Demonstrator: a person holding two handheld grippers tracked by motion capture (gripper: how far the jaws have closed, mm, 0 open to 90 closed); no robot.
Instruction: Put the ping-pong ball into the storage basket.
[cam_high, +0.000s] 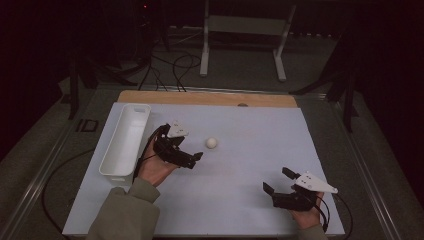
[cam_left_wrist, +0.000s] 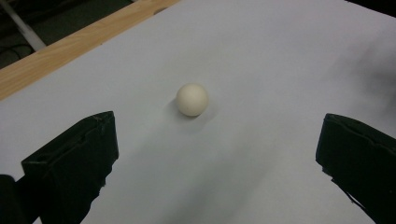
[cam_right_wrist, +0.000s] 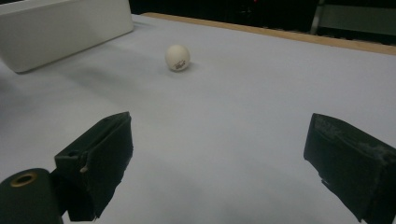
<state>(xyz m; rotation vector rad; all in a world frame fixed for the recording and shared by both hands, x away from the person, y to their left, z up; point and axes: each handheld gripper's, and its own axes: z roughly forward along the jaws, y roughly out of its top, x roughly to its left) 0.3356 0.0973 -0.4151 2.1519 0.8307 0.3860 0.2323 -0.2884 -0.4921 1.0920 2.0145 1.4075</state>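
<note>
My left claw (cam_high: 196, 152) is released, just beside the white ball (cam_high: 211, 142), not touching it. My right claw (cam_high: 276, 181) is also released, well apart from the ball. The white bin (cam_high: 125, 137) stands beyond my left claw from the ball.

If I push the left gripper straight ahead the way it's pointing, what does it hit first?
Most likely the white ball. In the left gripper view it sits just ahead, roughly between the open jaws of the left gripper, with bare white board in between. Exact depth is hard to judge.
</note>
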